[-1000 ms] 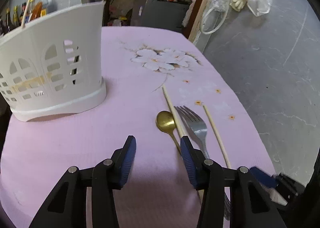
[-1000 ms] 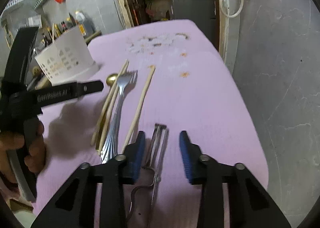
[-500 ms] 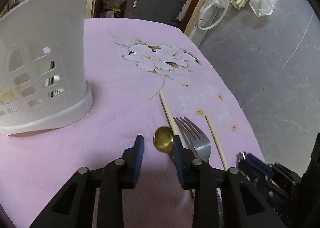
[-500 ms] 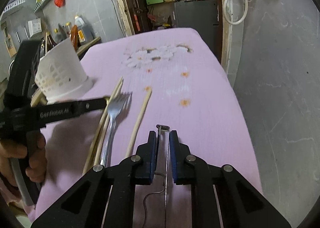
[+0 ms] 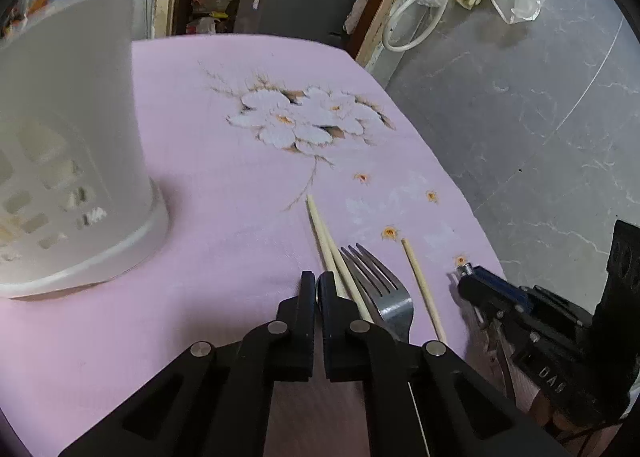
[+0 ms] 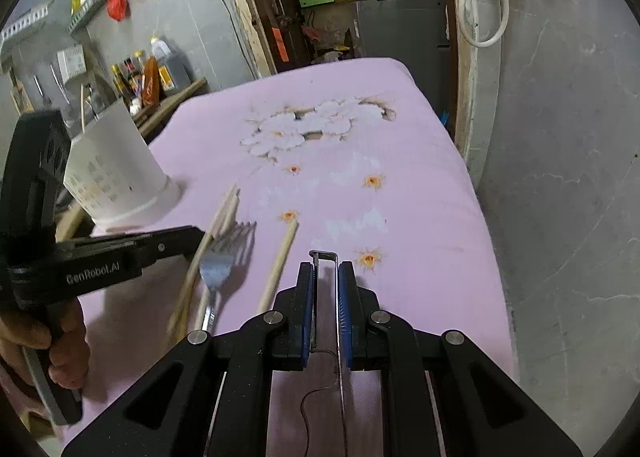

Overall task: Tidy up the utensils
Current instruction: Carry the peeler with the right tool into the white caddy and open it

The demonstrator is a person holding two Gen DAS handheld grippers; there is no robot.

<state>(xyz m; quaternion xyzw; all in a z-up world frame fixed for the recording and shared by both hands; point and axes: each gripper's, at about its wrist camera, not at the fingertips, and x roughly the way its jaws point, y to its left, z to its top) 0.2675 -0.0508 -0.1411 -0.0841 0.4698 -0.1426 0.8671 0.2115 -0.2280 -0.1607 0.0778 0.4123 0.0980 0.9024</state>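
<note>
Left wrist view: at the bottom centre, the left gripper (image 5: 317, 289) has just closed its jaws, which now stand together. A sliver of metal shows between the tips; what it belongs to cannot be told. Just right of the tips lie a pair of pale chopsticks (image 5: 326, 239) and a steel fork (image 5: 380, 285), tines pointing up the frame, then a single chopstick (image 5: 422, 289) apart from them. All rest on a pink tablecloth (image 5: 224, 185) printed with white flowers. At the left edge stands a white perforated utensil holder (image 5: 68, 161), upright and well apart from the cutlery.

Right wrist view: at the bottom centre, the right gripper (image 6: 325, 271) has its blue pads clamped on a thin metal wire-framed tool (image 6: 323, 257), whose squared end pokes out beyond the tips. At lower left, a person's hand (image 6: 52, 349) grips the handle of the left gripper.
</note>
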